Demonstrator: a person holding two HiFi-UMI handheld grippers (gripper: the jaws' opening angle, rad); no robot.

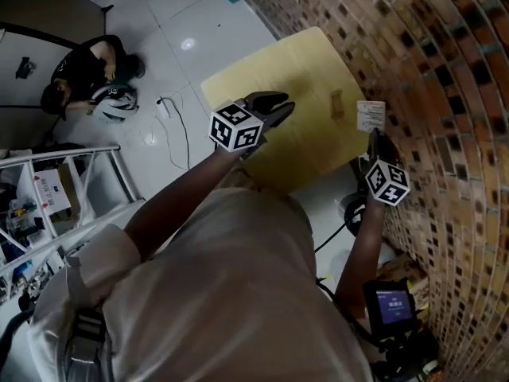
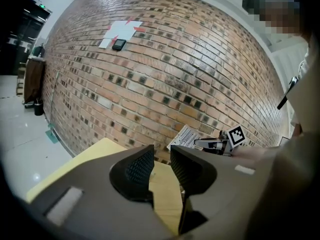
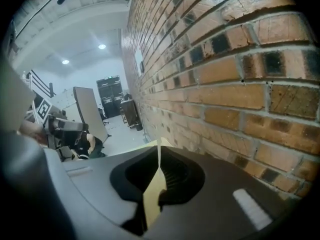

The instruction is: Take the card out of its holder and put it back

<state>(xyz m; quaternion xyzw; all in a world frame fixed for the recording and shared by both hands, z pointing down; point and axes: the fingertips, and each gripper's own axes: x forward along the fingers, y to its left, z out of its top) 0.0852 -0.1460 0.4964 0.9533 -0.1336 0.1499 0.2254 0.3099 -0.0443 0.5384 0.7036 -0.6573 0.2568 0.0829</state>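
In the head view a white printed card [image 1: 371,115] hangs in the air past the right edge of the yellow table [image 1: 270,70], close to the brick wall. My right gripper [image 1: 372,138] is shut on the card's lower edge. The right gripper view shows the card [image 3: 159,146] edge-on, pinched between the shut jaws of my right gripper [image 3: 159,159]. A small wooden card holder [image 1: 337,104] stands empty on the table, left of the card. My left gripper [image 1: 278,102] hovers over the table's middle, open, with nothing in it [image 2: 161,159]. The left gripper view catches the card [image 2: 184,136] too.
The brick wall [image 1: 445,94] runs along the right, tight against the table. A person [image 1: 83,78] crouches on the floor at far left beside a cable [image 1: 171,114]. A metal rack [image 1: 71,189] stands at left. A screen device [image 1: 394,305] sits at lower right.
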